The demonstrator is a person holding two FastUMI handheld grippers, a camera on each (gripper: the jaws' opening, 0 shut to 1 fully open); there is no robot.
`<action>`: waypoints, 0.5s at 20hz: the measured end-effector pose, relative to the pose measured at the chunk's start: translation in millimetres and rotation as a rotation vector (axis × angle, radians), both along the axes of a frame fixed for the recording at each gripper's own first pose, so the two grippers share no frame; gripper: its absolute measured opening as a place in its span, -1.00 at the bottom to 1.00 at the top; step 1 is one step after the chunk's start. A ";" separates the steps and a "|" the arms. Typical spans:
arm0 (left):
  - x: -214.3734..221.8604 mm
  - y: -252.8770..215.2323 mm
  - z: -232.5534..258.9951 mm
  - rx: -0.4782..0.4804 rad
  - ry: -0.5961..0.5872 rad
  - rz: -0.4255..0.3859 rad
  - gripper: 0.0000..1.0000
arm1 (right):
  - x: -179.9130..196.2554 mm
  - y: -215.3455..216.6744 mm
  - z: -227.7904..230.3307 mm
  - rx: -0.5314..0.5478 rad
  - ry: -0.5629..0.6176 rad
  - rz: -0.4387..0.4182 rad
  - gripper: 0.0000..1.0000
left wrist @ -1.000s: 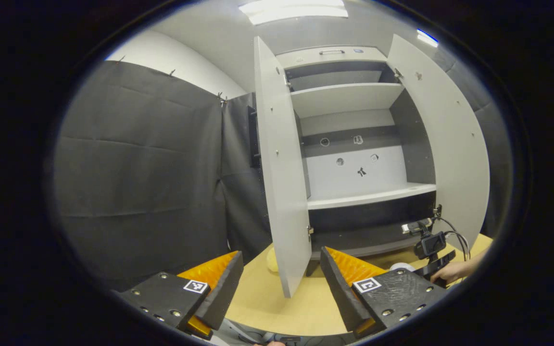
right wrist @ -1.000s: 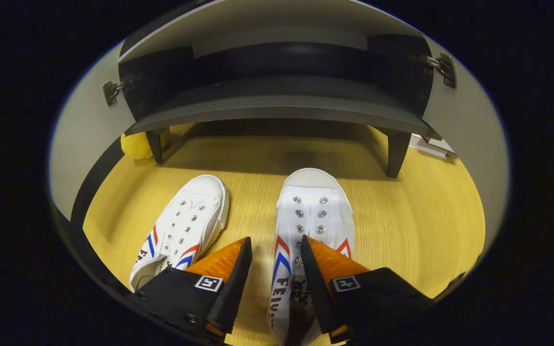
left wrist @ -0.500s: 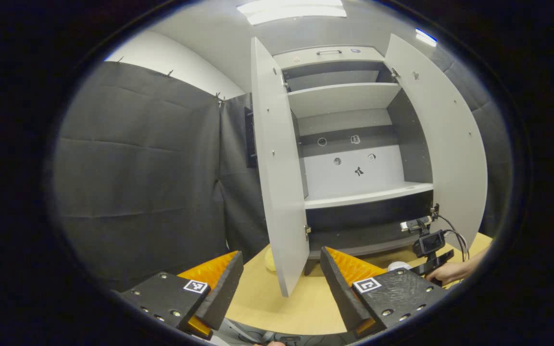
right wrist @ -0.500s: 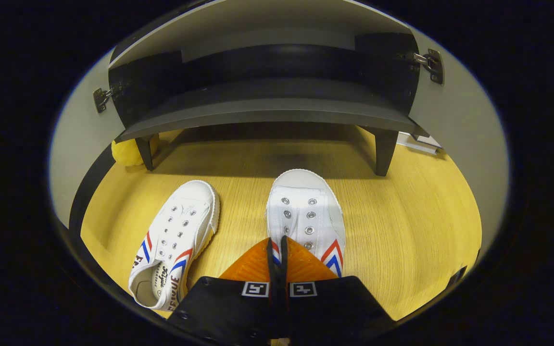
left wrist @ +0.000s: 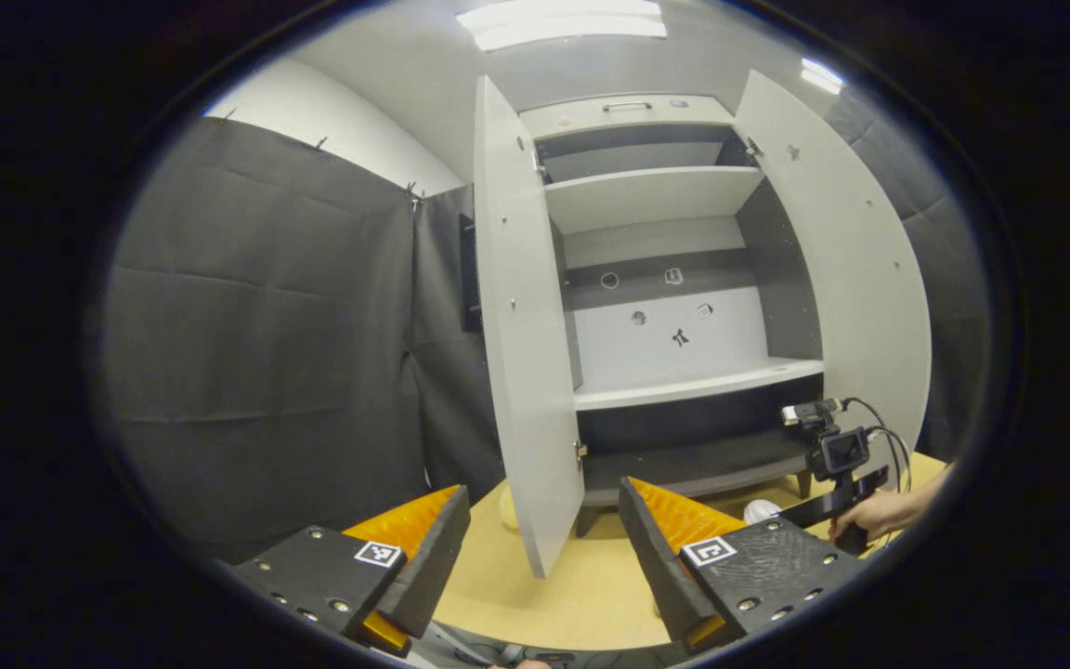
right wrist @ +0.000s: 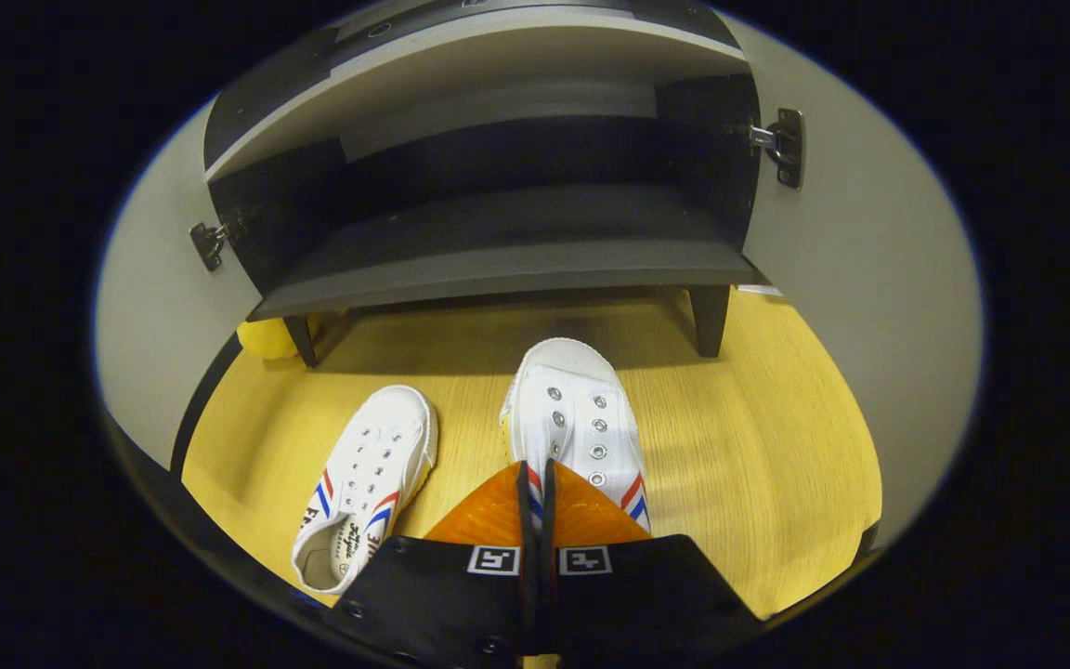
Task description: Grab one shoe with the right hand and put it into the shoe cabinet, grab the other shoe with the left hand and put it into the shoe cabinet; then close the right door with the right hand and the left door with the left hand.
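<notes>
Yellow ball (right wrist: 266, 339) by cabinet leg (right wrist: 301, 341), second shoe (right wrist: 368, 474) beside

Light comes from a bright ceiling panel (left wrist: 563, 20), blown out to white in the left gripper view, with a smaller glare patch (left wrist: 818, 74) beside it. The fisheye lens bows the shoe cabinet (left wrist: 656, 279) doors outward near the edges. In the right gripper view the cabinet throws a soft shadow on the tabletop (right wrist: 776, 446), whose grain smears with slight motion blur; its lower compartment sits dim.
</notes>
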State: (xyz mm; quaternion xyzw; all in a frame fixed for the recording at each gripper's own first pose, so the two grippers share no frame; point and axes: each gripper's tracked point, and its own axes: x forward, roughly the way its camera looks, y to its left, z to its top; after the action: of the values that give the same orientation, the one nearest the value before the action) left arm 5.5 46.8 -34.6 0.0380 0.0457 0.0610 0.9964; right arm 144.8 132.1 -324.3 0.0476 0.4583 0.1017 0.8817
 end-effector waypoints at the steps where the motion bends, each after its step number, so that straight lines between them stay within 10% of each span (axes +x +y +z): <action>1: -0.2 -0.4 -1.0 0.000 -0.002 -0.007 0.85 | 0.6 0.4 7.7 0.008 -0.012 0.000 -0.97; 10: 1.9 -10.7 2.1 -0.023 -0.019 -0.064 0.73 | 14.4 0.4 107.5 0.096 -0.165 -0.024 -0.98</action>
State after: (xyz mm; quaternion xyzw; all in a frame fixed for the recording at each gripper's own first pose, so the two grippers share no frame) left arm 7.5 36.1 -32.4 0.0273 0.0359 0.0289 0.9986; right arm 159.2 132.6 -216.8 0.0868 0.3781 0.1167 0.9143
